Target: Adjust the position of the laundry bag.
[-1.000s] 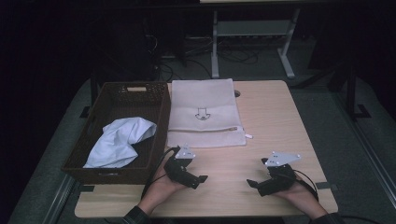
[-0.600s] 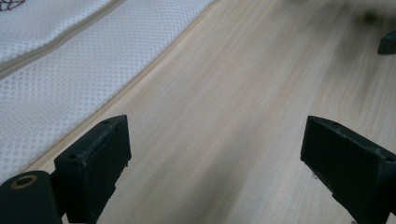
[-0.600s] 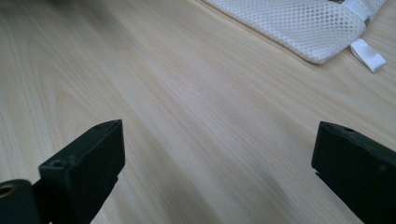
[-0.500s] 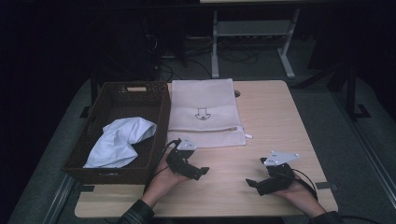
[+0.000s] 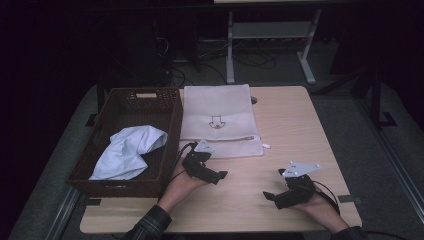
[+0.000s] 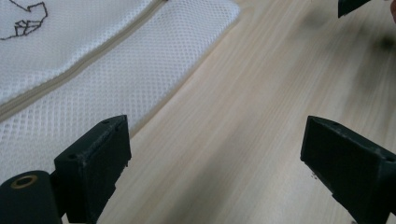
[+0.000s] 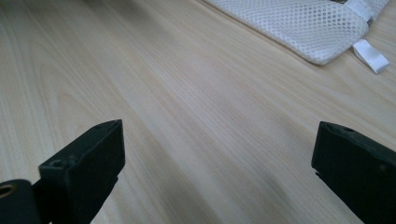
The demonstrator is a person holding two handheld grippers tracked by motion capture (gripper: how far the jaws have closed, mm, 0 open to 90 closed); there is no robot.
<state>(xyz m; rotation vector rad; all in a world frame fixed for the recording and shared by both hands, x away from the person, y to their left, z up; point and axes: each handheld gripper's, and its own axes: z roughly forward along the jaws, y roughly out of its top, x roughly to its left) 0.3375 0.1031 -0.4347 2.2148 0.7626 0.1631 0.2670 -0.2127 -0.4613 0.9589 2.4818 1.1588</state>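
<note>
One white mesh laundry bag [image 5: 220, 122], one brown basket [image 5: 131, 135] and one pale blue cloth [image 5: 127, 150] are counted. The left gripper [image 5: 212, 174] is held wide open and empty, with the bag's edge just ahead of its left jaw. The right gripper [image 5: 272, 195] is likewise spread wide, nothing gripped, with the bag well ahead of it.
</note>
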